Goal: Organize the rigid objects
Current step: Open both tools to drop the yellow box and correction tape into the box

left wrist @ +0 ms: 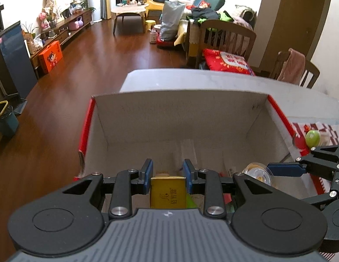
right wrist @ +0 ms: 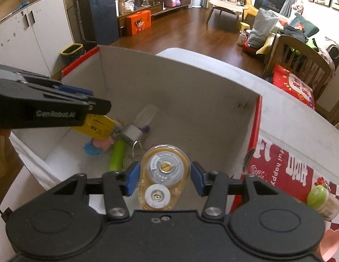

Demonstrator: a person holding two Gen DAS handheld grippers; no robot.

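My left gripper (left wrist: 167, 170) is shut on a flat gold box (left wrist: 167, 191) and holds it over the open cardboard box (left wrist: 180, 118). It shows from the side in the right wrist view (right wrist: 93, 107), with the gold box (right wrist: 97, 128) under it. My right gripper (right wrist: 165, 172) holds a clear yellow correction-tape dispenser (right wrist: 164, 174) between its blue pads (right wrist: 133, 176) above the cardboard box (right wrist: 180, 91). The dispenser also shows in the left wrist view (left wrist: 258, 172). A green tube (right wrist: 117, 156), a silver cylinder (right wrist: 132, 134) and a pink and blue item (right wrist: 97, 146) lie on the box floor.
The box has red outer sides and stands on a white table (left wrist: 191, 80). A green-capped jar (right wrist: 322, 199) lies on a red patterned cloth (right wrist: 285, 174) right of the box; it shows in the left wrist view too (left wrist: 312, 138). Wooden chairs (left wrist: 226, 37) stand beyond the table.
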